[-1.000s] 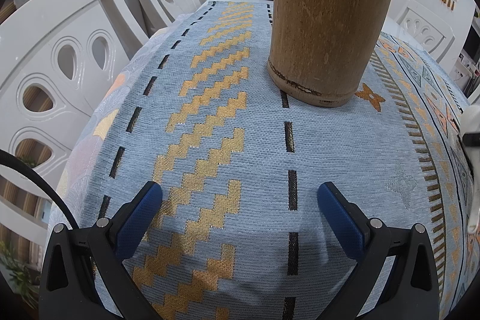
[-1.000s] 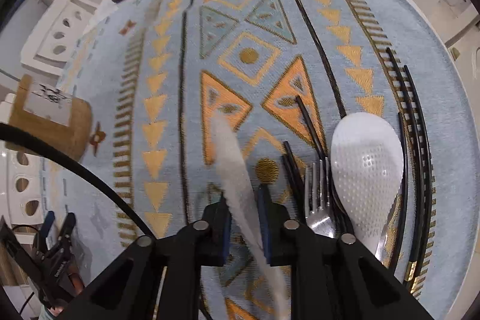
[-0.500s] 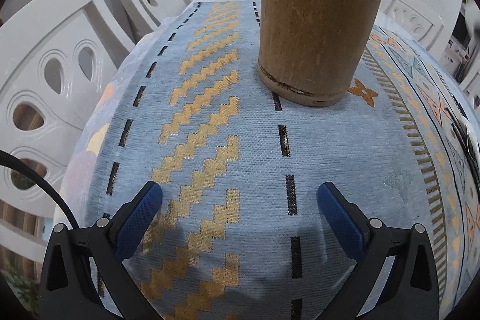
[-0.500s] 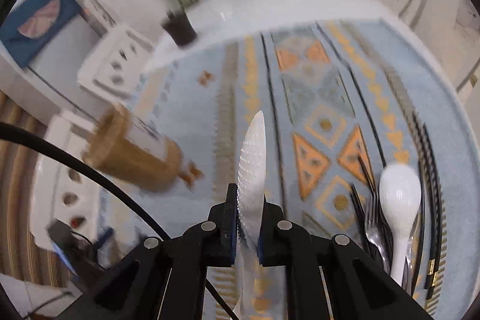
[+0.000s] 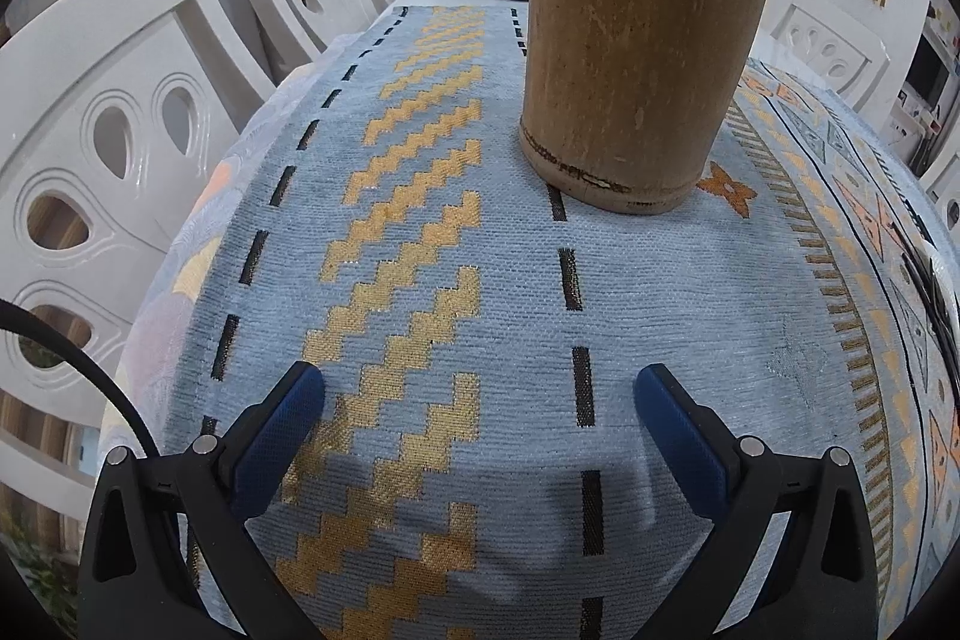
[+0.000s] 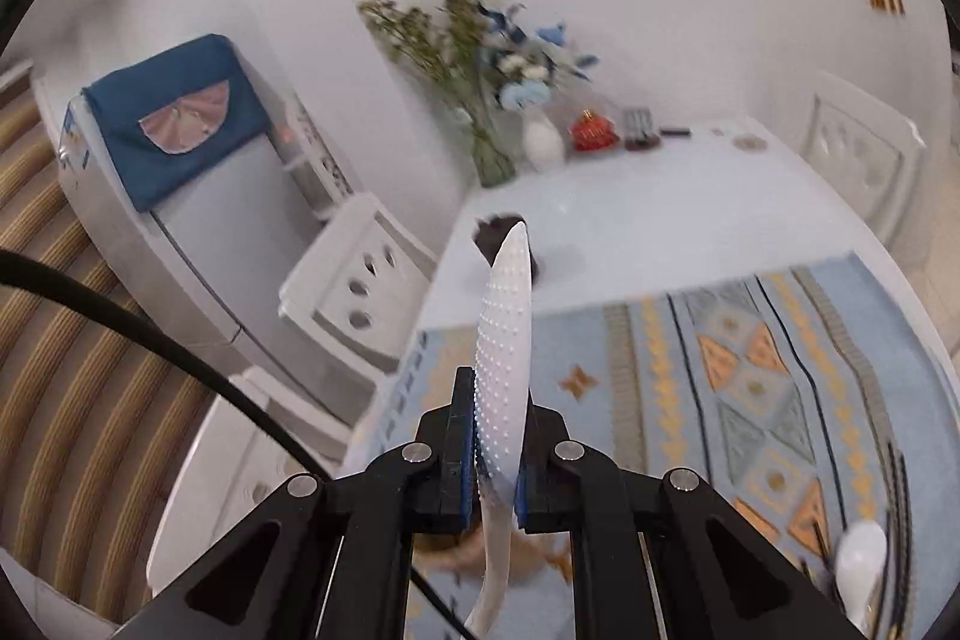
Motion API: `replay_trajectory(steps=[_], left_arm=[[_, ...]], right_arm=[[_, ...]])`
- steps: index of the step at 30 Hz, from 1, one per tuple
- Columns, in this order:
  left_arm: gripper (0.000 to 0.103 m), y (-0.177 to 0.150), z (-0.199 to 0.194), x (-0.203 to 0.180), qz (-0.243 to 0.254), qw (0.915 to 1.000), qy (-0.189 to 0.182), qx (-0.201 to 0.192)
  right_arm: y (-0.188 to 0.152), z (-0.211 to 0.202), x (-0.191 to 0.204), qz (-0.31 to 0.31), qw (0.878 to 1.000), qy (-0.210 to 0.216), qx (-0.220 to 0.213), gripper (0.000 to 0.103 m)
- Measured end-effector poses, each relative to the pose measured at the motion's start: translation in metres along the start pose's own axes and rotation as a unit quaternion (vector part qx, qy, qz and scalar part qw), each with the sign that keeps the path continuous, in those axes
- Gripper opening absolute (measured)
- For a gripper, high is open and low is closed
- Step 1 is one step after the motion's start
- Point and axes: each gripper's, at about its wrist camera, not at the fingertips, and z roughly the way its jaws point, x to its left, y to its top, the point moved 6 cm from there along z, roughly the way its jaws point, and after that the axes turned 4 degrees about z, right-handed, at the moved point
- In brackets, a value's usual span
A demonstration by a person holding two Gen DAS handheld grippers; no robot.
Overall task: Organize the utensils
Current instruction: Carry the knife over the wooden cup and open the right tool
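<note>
The right claw point(image 6: 493, 451) is clamped on a white dimpled plastic rice paddle point(image 6: 503, 340), held edge-on between the blue pads with its blade sticking out ahead of the claw and its handle trailing below. A second white rice paddle point(image 6: 859, 559) lies on the patterned blue-and-orange cloth of the worktop point(image 6: 660, 340), off to the claw's lower right. The left claw point(image 5: 480, 400) hangs wide open over the cloth with nothing between its pads; a tall brown bamboo cylinder holder point(image 5: 639, 58) stands upright ahead of it.
</note>
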Motion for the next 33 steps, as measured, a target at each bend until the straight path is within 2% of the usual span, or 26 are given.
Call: replay_trajectory(steps=[5, 12, 15, 23, 29, 33], left_arm=[[0.103, 0.0, 0.0, 0.0, 0.0, 1.0, 0.0, 0.001], [0.103, 0.0, -0.001, 0.0, -0.001, 1.0, -0.002, 0.001], [0.103, 0.001, 0.0, 0.0, -0.001, 1.0, -0.002, 0.002], [0.103, 0.0, 0.0, -0.001, -0.001, 1.0, -0.002, 0.002], [0.103, 0.0, 0.0, 0.0, -0.001, 1.0, -0.002, 0.002], [0.103, 0.001, 0.0, 0.0, -0.001, 1.0, -0.002, 0.002]], right_arm=[[0.008, 0.027, 0.026, -0.022, 0.999, -0.03, -0.027, 0.009], [-0.008, 0.064, 0.022, -0.016, 0.997, -0.074, -0.023, 0.009], [-0.017, 0.079, 0.012, 0.0, 0.996, -0.085, -0.004, 0.009], [-0.034, 0.093, -0.012, 0.057, 0.995, -0.071, 0.045, 0.009], [-0.035, 0.09, -0.008, 0.056, 0.995, -0.061, 0.05, 0.009], [-0.029, 0.078, -0.005, 0.052, 0.996, -0.044, 0.064, 0.022]])
